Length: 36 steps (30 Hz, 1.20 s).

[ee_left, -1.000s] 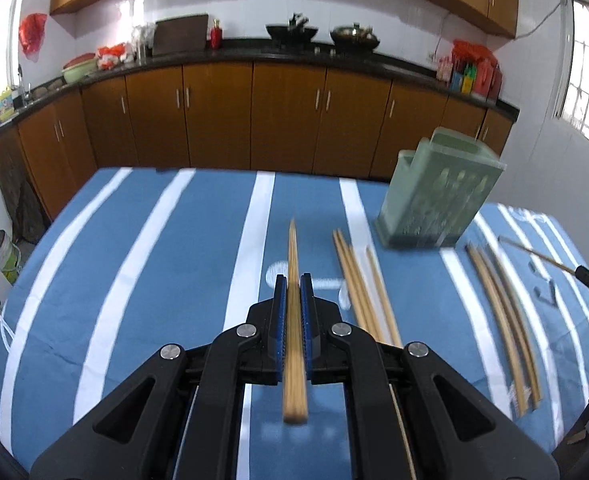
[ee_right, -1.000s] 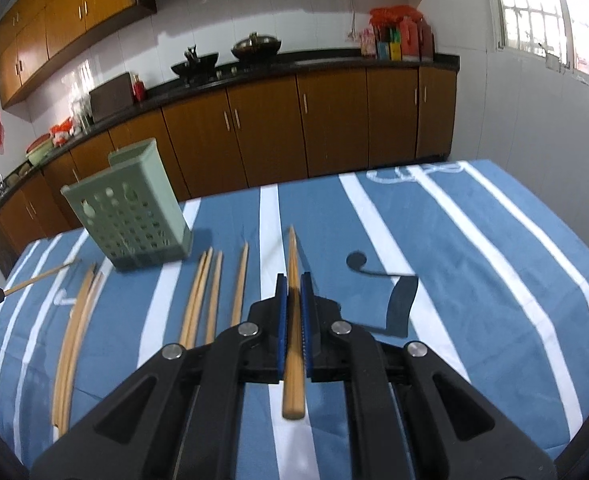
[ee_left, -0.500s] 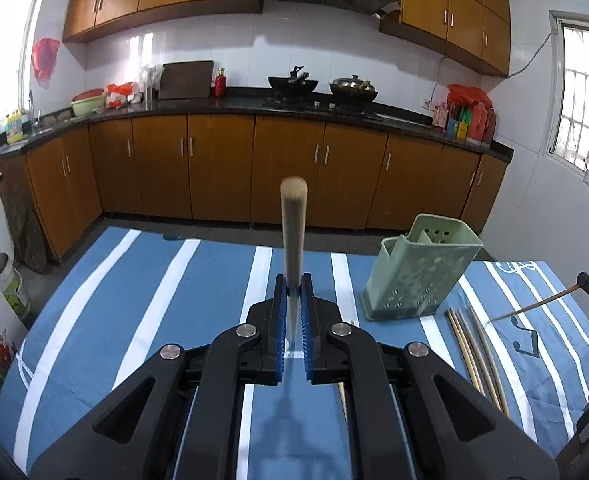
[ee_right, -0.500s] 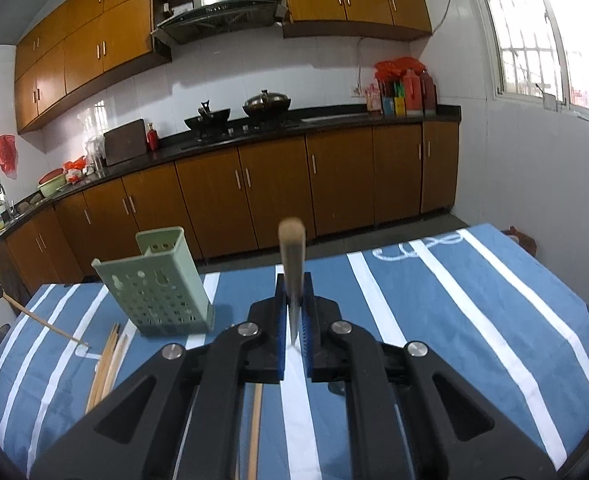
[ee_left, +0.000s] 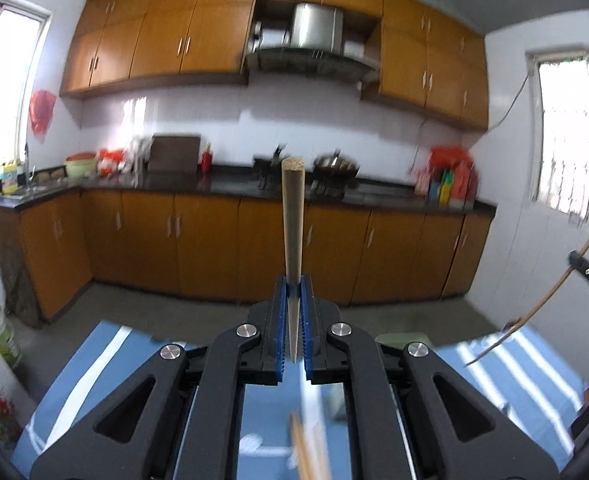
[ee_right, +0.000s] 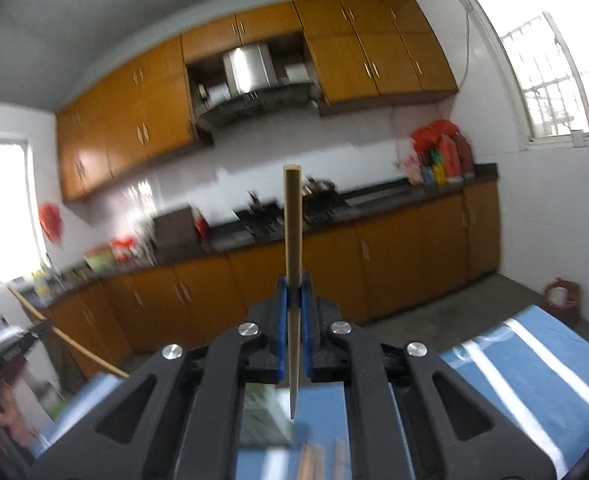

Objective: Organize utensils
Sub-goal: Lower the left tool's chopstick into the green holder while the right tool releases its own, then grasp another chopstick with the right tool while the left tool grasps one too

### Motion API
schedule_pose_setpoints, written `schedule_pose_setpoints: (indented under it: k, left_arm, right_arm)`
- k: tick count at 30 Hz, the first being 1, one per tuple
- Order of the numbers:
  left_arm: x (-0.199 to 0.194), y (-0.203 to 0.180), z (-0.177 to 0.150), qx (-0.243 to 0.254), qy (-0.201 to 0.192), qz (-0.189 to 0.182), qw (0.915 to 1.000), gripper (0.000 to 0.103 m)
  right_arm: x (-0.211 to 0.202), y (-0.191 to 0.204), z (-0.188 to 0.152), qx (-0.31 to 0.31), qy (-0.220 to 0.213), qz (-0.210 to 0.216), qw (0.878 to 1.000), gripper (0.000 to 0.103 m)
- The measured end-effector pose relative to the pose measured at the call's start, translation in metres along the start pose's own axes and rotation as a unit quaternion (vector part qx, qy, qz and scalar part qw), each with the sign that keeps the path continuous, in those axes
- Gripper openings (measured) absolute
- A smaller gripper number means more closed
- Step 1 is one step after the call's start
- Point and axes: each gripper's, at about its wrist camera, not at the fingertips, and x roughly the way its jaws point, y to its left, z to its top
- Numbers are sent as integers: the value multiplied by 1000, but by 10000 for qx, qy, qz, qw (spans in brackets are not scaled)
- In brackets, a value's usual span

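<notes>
Left gripper (ee_left: 293, 320) pinches a tapered, matte wooden chopstick (ee_left: 293, 236) between blue ribbed pads, blunt end up, thin tip down. Right gripper (ee_right: 293, 320) pinches a second tapered wooden chopstick (ee_right: 293, 264) likewise. Judgement: held upright for tip-first dropping into the pale green perforated plastic holder (ee_right: 260, 416), which stands low on the blue white-striped tablecloth (ee_right: 534, 356). More loose chopsticks (ee_left: 306, 452) lie blurred below.

Left gripper (ee_left: 293, 300), right gripper (ee_right: 293, 300): both clamped
</notes>
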Motion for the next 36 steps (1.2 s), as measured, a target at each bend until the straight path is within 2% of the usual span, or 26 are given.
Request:
schedule_pose_setpoints:
  k: [3, 5, 12, 23, 27, 29, 31, 32, 36]
  left_arm:
    - [2, -20, 11, -106, -233, -288, 9993, 7]
    - [6, -28, 8, -131, -239, -425, 9987, 7]
    - [35, -48, -20, -155, 138, -769, 9968, 7]
    - [78, -50, -63, -71, 860, -626, 9943, 7]
    - [79, -47, -69, -181, 992, -601, 9931, 8]
    - [76, -45, -66, -237, 995, -621, 9928, 12]
    - [71, -42, -64, -283, 942, -600, 9933, 35]
    - [68, -40, -63, -305, 891, -587, 9938, 40]
    - [55, -37, -55, -349, 755, -578, 9949, 40]
  right_arm:
    - [7, 14, 6, 6, -213, 201, 9996, 8]
    - [16, 22, 4, -54, -247, 269, 9993, 8]
    - [59, 39, -23, -279, 35, 228, 9993, 8]
    - [91, 44, -73, -434, 660, 147, 9968, 8]
    - [89, 44, -82, -431, 752, 178, 9961, 13]
    - [86, 43, -82, -422, 739, 196, 9962, 21]
    - [80, 43, -81, -431, 689, 197, 9965, 26]
    - [77, 43, -81, -428, 673, 205, 9966, 26]
    - [59, 38, -77, -381, 588, 200, 9973, 33]
